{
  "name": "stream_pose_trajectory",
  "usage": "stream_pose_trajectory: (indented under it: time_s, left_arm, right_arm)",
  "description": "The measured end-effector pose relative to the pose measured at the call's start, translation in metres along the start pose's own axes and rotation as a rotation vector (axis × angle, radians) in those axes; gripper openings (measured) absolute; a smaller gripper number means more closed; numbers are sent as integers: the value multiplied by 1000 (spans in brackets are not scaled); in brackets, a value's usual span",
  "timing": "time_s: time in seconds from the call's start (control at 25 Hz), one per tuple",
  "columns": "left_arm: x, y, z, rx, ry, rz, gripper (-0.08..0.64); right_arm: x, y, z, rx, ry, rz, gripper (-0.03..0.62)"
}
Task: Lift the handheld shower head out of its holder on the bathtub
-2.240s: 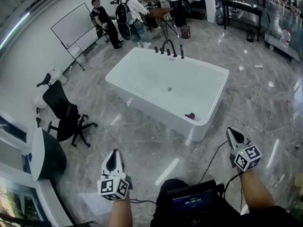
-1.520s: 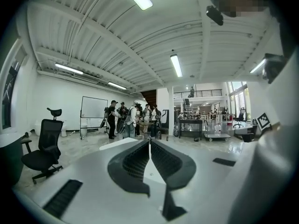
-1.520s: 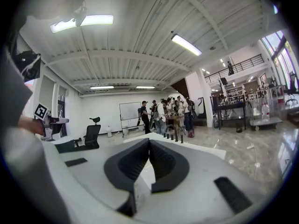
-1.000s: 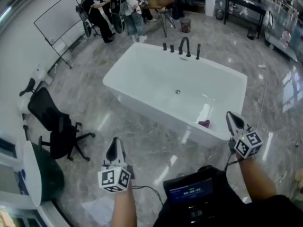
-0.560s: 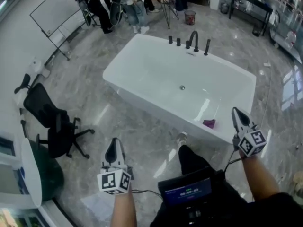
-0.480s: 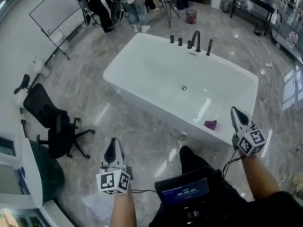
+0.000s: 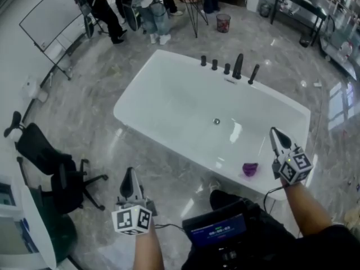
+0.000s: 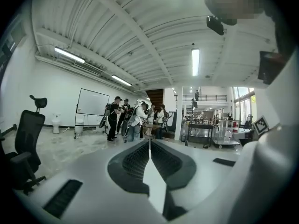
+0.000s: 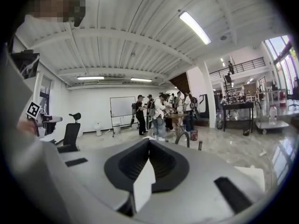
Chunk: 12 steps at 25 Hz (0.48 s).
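**Shower head lies far across the tub, nearer the right gripper**

The handheld shower head (image 7: 254, 73) is seen in the upper middle of the head view. It is stood upright, like a thin dark stick, in its holder on the far rim of the bathtub (image 7: 136, 86). It is set just to the right of the curved tap (image 7: 238, 65).

The right gripper (image 7: 274, 134) is held at the right of the frame, over the near right corner of the tub. From its tips the shower head lies up the frame and a little to the left, with the tub in between. In the right gripper view the dark stick is seen small, right of the closed tips.

The left gripper (image 7: 129, 176) is held at the lower left, over the floor and well apart from the tub. So the right hand is judged the nearer one.

Both grippers are pointed forward and almost level. The jaws of both are pressed together, and nothing is held in them.

A small purple thing (image 7: 250, 169) is left inside the tub.
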<state>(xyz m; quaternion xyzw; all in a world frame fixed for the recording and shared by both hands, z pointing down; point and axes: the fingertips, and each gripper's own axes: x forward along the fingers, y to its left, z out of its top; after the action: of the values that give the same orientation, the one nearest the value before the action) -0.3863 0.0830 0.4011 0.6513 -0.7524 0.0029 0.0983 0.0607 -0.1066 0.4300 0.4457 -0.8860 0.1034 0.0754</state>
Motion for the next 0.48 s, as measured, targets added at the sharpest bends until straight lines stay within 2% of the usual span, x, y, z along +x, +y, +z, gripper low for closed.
stream_pose_trajectory:
  time_s: [0.2, 0.32, 0.48]
  left_arm:
    - [119, -32, 28, 5, -20, -110, 20]
    - [164, -56, 50, 37, -39, -198, 21]
    - [216, -60, 64, 68, -24, -272, 21]
  right_arm:
    - [50, -47, 19, 20, -5, -37, 6]
    - [59, -67, 16, 50, -1, -95, 6]
    - [74, -84, 16, 74, -13, -162, 6]
